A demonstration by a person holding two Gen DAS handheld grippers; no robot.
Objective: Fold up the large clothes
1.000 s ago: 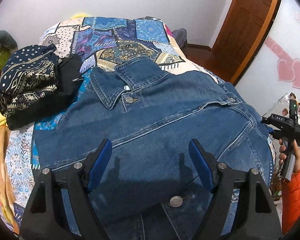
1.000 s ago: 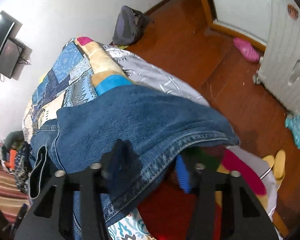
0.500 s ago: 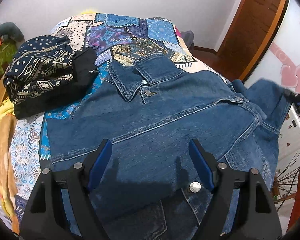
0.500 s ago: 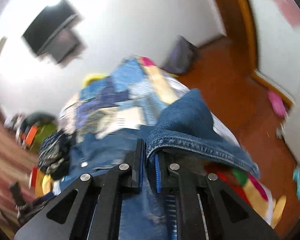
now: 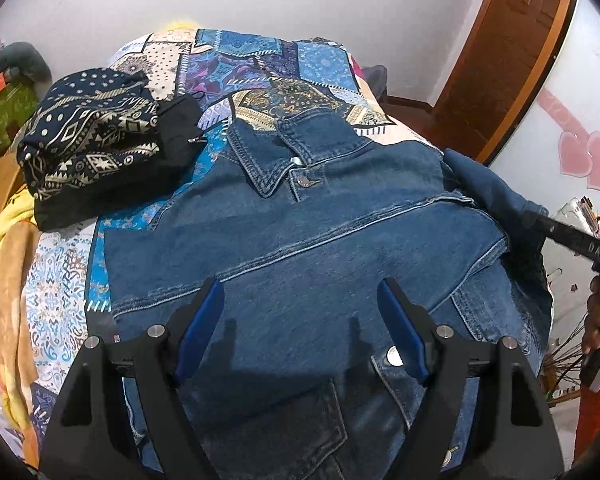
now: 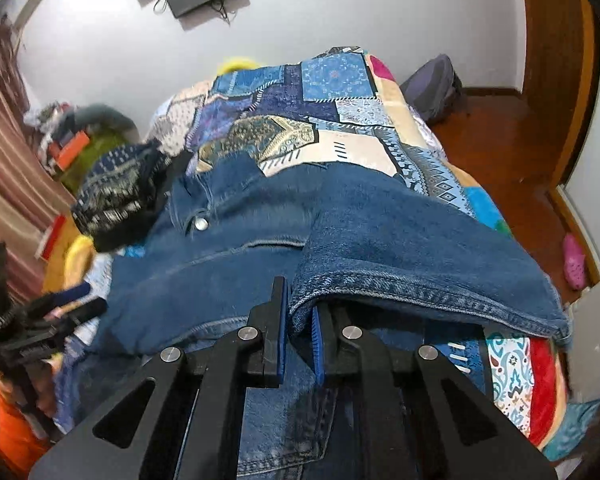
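Note:
A blue denim jacket lies front up on the patchwork bed, collar toward the far wall. My left gripper is open and empty, hovering just above the jacket's lower front. My right gripper is shut on the cuff hem of the jacket's right sleeve and holds it lifted over the jacket's right side. In the left wrist view the raised sleeve and the right gripper's black body show at the right edge.
A folded dark patterned garment on a black one lies at the bed's left, beside the collar. The patchwork blanket covers the bed. A grey backpack and a pink slipper are on the wooden floor to the right.
My right gripper closed on the sleeve cuff and lifted it up and inward over the jacket. My left gripper stayed open over the lower front.

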